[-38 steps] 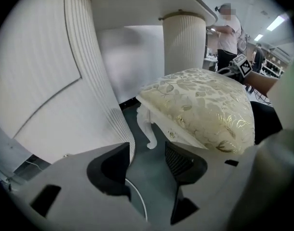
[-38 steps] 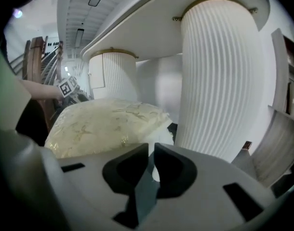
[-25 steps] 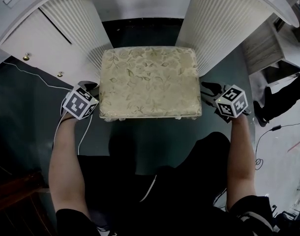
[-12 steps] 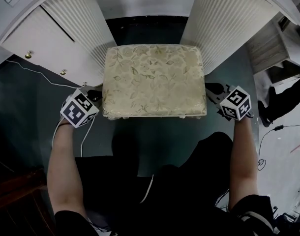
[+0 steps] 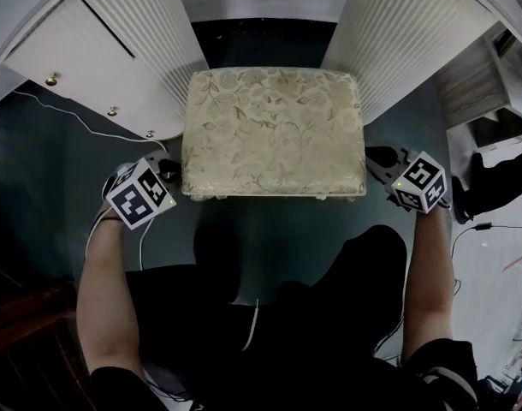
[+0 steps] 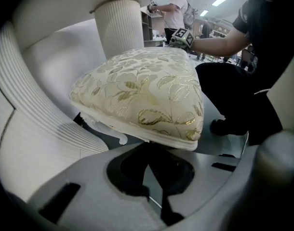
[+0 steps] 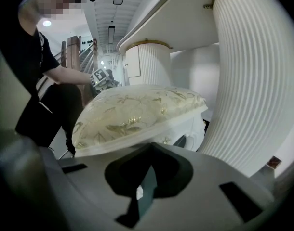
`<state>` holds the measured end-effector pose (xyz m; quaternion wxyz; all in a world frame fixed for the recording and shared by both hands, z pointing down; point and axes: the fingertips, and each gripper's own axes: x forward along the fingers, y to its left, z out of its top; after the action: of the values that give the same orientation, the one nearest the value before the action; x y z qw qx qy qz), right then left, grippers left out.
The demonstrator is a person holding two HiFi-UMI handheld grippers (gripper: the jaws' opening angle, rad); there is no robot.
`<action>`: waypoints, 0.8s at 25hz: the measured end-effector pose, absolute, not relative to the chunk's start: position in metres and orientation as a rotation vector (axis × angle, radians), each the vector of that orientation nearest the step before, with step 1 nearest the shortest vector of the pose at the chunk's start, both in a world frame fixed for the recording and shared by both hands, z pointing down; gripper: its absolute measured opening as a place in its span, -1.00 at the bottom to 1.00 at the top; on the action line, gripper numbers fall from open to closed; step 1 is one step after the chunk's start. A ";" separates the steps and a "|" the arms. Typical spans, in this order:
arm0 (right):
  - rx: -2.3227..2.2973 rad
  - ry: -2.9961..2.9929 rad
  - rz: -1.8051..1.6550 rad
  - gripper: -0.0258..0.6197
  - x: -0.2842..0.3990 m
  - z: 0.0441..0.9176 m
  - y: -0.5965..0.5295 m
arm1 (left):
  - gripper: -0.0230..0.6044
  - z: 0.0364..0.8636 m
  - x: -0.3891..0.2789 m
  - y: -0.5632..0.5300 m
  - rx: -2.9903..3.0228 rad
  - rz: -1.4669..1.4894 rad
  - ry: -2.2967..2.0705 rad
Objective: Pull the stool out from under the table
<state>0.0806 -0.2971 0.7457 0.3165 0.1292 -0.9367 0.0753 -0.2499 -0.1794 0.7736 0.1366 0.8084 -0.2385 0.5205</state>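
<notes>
At your left, a white cable [image 5: 68, 120] lay on the dark floor [image 5: 38, 169] beside the left fluted pedestal [image 5: 145, 32]. Your left hand-held gripper [image 5: 164, 171] was clenched on nothing, its tips near the front left corner of the stool [image 5: 274, 131]. The stool, cushioned in cream leaf-patterned fabric, stood on the floor with its back part between the two pedestals. Your right hand-held gripper [image 5: 382, 157] was likewise clenched and empty, just beside the stool's front right corner. The right fluted pedestal [image 5: 398, 32] stood beyond it.
</notes>
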 end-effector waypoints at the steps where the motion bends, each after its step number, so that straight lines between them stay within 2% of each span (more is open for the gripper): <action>1: 0.347 -2.461 0.202 -0.96 0.082 0.747 -0.300 | -0.91 0.774 -0.246 -0.176 2.344 1.516 -0.655; 9: 0.489 -2.437 0.329 -0.96 0.081 0.762 -0.299 | -0.90 0.764 -0.246 -0.169 2.377 1.616 -0.299; 15: 0.285 -2.406 0.214 -0.96 0.086 0.752 -0.292 | -0.90 0.764 -0.237 -0.167 2.311 1.469 -0.420; 20: 0.141 -2.373 0.161 -0.95 0.081 0.747 -0.279 | -0.91 0.769 -0.243 -0.166 2.254 1.485 -0.391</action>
<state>0.0808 -0.2793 0.7474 0.3704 0.0548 -0.9251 0.0628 -0.2431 -0.1659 0.7690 0.2055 0.8089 -0.1402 0.5328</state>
